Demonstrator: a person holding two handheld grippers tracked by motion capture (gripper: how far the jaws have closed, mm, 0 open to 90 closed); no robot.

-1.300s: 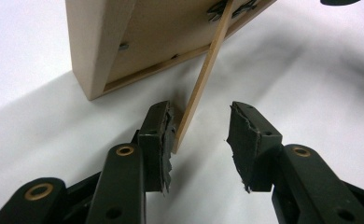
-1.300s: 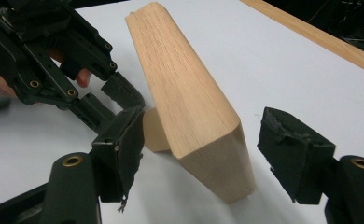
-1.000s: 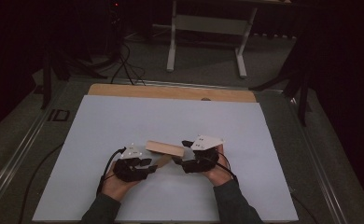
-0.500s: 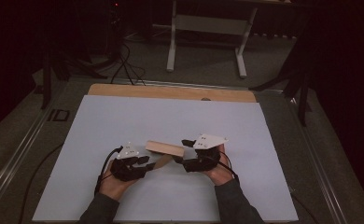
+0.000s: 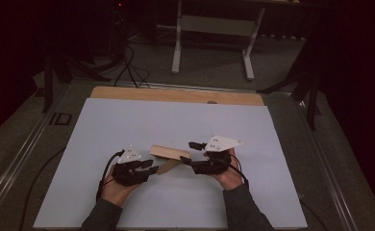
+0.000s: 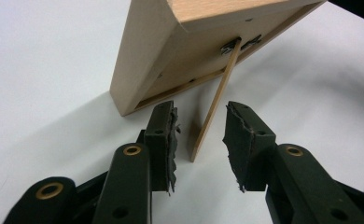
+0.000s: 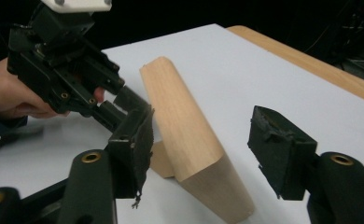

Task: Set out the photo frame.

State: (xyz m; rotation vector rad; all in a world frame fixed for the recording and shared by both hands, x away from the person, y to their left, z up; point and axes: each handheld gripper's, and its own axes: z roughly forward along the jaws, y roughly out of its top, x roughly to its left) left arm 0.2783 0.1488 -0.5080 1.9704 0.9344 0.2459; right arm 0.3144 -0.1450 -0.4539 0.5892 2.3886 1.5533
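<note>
A light wooden picture frame (image 5: 170, 152) stands tilted on the white table sheet, propped on its thin back stand (image 6: 213, 112). My left gripper (image 6: 201, 135) is open, with the stand between its pads but untouched; its jaws have just been closing. My right gripper (image 7: 203, 140) straddles the frame's near end (image 7: 185, 126). Its jaws have just been closing, and its right pad stands clear of the wood. From above, the left gripper (image 5: 154, 167) comes in from the left and the right gripper (image 5: 189, 153) from the right. The left gripper (image 7: 124, 100) also appears behind the frame.
The white sheet (image 5: 128, 120) covers most of a wooden tabletop, whose bare edge (image 5: 176, 95) runs along the far side. Cables (image 5: 128, 67) and a metal stand's legs (image 5: 212, 48) are on the dark floor beyond.
</note>
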